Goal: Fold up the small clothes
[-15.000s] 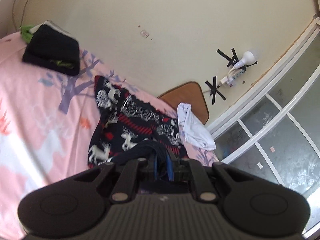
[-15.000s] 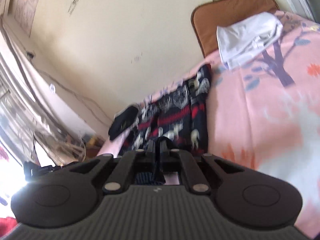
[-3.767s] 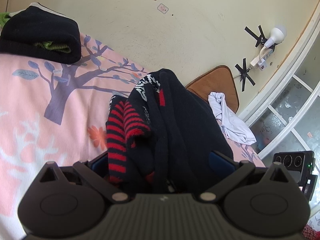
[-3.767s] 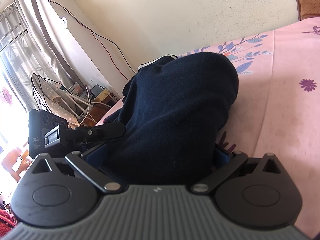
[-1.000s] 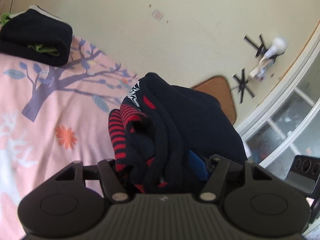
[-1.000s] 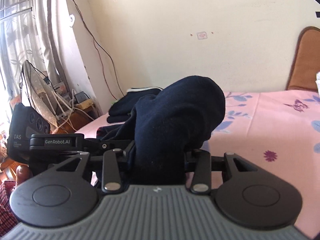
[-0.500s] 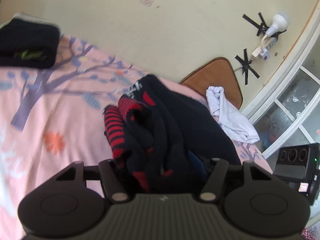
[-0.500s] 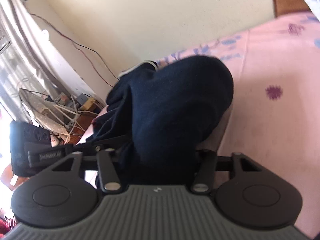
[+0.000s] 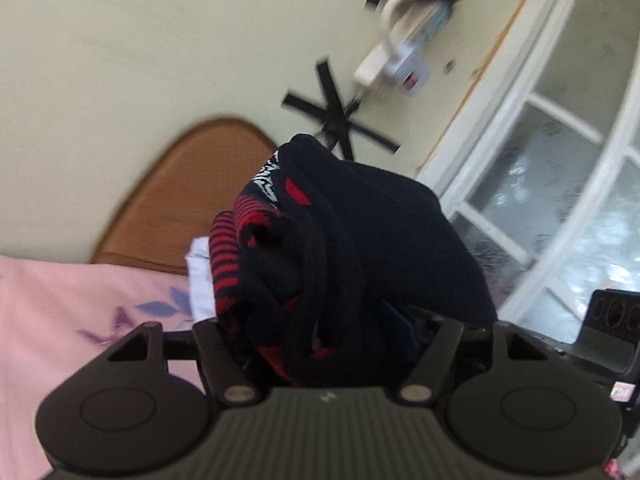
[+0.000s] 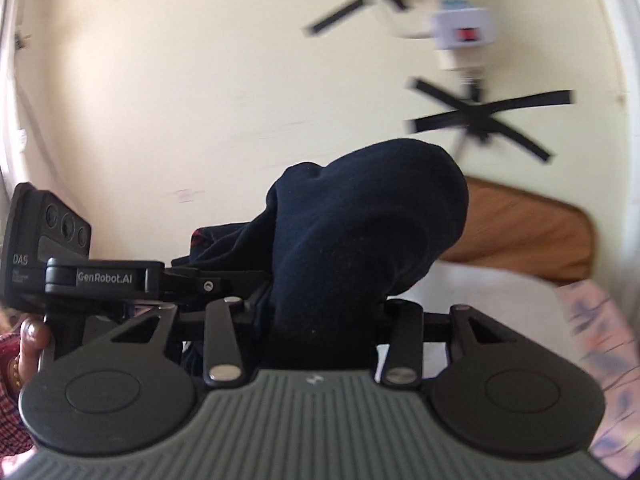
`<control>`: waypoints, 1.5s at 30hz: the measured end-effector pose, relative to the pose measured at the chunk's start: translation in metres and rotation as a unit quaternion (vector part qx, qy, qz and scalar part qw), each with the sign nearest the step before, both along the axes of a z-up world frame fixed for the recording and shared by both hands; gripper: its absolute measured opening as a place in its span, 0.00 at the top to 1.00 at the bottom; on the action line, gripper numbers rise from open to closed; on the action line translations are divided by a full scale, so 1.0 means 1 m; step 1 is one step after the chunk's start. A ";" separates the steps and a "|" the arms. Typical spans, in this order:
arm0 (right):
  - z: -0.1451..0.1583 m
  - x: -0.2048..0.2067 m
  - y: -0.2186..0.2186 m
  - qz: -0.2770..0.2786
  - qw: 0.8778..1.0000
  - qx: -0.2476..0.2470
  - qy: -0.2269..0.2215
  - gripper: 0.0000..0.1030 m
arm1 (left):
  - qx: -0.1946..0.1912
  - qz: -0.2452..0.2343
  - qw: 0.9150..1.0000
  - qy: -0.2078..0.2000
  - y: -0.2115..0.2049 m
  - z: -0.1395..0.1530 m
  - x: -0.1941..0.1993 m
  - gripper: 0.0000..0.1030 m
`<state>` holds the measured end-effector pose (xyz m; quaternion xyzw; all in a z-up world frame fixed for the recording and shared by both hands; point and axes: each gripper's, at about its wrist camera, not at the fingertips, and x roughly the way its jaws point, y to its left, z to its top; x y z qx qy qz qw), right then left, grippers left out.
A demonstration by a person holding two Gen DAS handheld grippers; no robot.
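Observation:
A folded navy sweater [image 9: 352,248] with red stripes and white pattern is bundled between the jaws of my left gripper [image 9: 328,344], which is shut on it. In the right wrist view the same sweater [image 10: 360,248] shows as plain navy, clamped in my right gripper [image 10: 316,332]. Both hold it lifted above the pink bed sheet [image 9: 60,312]. The left gripper's body [image 10: 100,276] shows at the left of the right wrist view. The fingertips are hidden by cloth.
A brown cushion [image 9: 192,192] leans on the cream wall behind the bed, also in the right wrist view [image 10: 528,236]. A white garment [image 9: 200,280] lies below it [image 10: 480,292]. A taped power strip [image 9: 400,60] hangs on the wall. A window frame [image 9: 560,160] is at right.
Both grippers have swung with the sweater toward the brown cushion and the window end of the bed. The black folded pile is out of view. Both stay shut on the sweater.

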<state>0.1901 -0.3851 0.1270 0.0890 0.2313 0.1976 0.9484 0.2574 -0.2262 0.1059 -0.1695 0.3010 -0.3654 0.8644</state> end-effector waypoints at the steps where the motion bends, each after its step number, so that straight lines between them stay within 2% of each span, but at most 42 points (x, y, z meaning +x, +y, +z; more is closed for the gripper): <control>1: -0.010 0.018 -0.012 -0.017 1.000 -0.009 0.018 0.49 | 0.019 0.001 1.000 0.017 -0.020 -0.015 0.019 0.36; 3: -0.050 0.058 -0.032 -0.059 0.993 -0.035 0.093 0.44 | 0.081 0.017 0.993 0.081 -0.052 -0.056 0.054 0.36; 4: -0.073 0.073 -0.037 -0.080 0.986 -0.049 0.135 0.38 | 0.087 0.017 0.991 0.104 -0.059 -0.075 0.063 0.33; 5: -0.093 0.081 -0.043 -0.094 0.984 -0.036 0.146 0.34 | 0.066 0.025 0.993 0.099 -0.057 -0.081 0.063 0.30; 6: -0.101 0.080 -0.053 -0.099 0.985 0.007 0.139 0.27 | 0.067 0.026 0.993 0.094 -0.058 -0.081 0.061 0.30; 8: -0.106 0.078 -0.060 -0.101 0.984 0.036 0.139 0.24 | 0.084 0.021 0.993 0.085 -0.060 -0.075 0.057 0.30; 11: -0.093 0.062 -0.052 -0.117 0.987 0.007 0.107 0.22 | 0.098 0.018 0.993 0.070 -0.048 -0.058 0.042 0.30; 13: -0.076 0.038 -0.048 -0.158 0.986 -0.030 0.052 0.21 | 0.088 0.014 0.995 0.053 -0.025 -0.044 0.019 0.30; 15: -0.060 0.002 -0.045 -0.184 0.982 -0.041 0.003 0.21 | 0.084 0.012 0.996 0.029 0.008 -0.034 -0.011 0.28; 17: -0.049 -0.032 -0.040 -0.171 0.985 -0.022 -0.025 0.21 | 0.104 0.021 0.994 0.003 0.045 -0.030 -0.044 0.24; 19: -0.044 -0.055 -0.024 -0.133 0.991 -0.006 -0.024 0.21 | 0.145 0.042 0.988 -0.015 0.079 -0.033 -0.078 0.23; 21: -0.044 -0.069 0.003 -0.083 0.996 0.008 -0.006 0.21 | 0.186 0.063 0.980 -0.023 0.111 -0.037 -0.105 0.23; 24: -0.052 -0.073 0.062 -0.010 0.998 0.024 0.054 0.21 | 0.224 0.107 0.968 -0.035 0.166 -0.039 -0.145 0.23; 27: -0.062 -0.077 0.131 0.045 0.996 0.005 0.082 0.23 | 0.242 0.159 0.957 -0.031 0.219 -0.037 -0.170 0.18; 30: -0.069 -0.086 0.192 0.092 0.992 -0.032 0.079 0.28 | 0.242 0.216 0.946 -0.014 0.259 -0.042 -0.178 0.17; 32: -0.072 -0.091 0.220 0.110 0.990 -0.026 0.085 0.30 | 0.241 0.238 0.941 -0.004 0.279 -0.048 -0.179 0.17; 35: -0.073 -0.095 0.245 0.112 0.990 0.004 0.091 0.30 | 0.249 0.264 0.932 0.002 0.293 -0.056 -0.172 0.17; 37: -0.074 -0.101 0.258 0.096 0.992 0.017 0.084 0.30 | 0.242 0.275 0.931 0.010 0.297 -0.063 -0.166 0.17; 43: -0.079 -0.119 0.268 0.021 0.999 0.002 0.048 0.30 | 0.245 0.288 0.925 0.010 0.294 -0.074 -0.160 0.16; 45: -0.083 -0.120 0.266 0.005 0.999 0.001 0.046 0.30 | 0.248 0.298 0.922 0.002 0.292 -0.073 -0.163 0.12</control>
